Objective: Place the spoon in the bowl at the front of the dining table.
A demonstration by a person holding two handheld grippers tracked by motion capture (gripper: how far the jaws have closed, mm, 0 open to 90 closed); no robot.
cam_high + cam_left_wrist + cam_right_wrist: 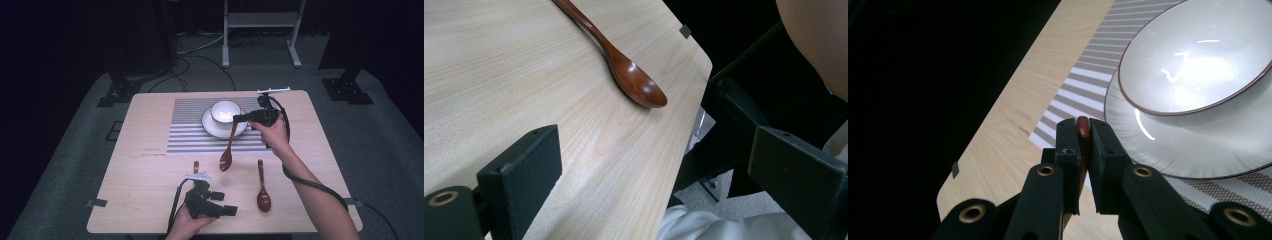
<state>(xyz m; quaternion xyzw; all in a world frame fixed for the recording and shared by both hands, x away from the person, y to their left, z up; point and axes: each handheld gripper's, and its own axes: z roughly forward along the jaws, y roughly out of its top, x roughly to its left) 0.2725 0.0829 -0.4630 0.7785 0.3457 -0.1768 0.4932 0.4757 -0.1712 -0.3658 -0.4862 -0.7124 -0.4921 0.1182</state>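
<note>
My right gripper [235, 119] hovers beside the white bowl [225, 111], shut on the handle tip of a brown wooden spoon [227, 150] that hangs down over the striped placemat [190, 135]. Along the right gripper's jaws [1082, 124], the spoon's handle end [1082, 132] is pinched between the pads, with the bowl [1198, 65] and its plate [1198, 155] just ahead. My left gripper [227, 203] rests near the table's front edge, open and holding nothing [659, 165]. A second brown spoon [262, 192] [634, 80] lies on the table to its right.
The short handle of a third spoon [196, 166] pokes out behind the left gripper. The bowl sits on a white plate [210, 126] on the placemat. The wooden table's front corner [699, 55] is close to the left gripper. A white stand [260, 20] is on the floor beyond.
</note>
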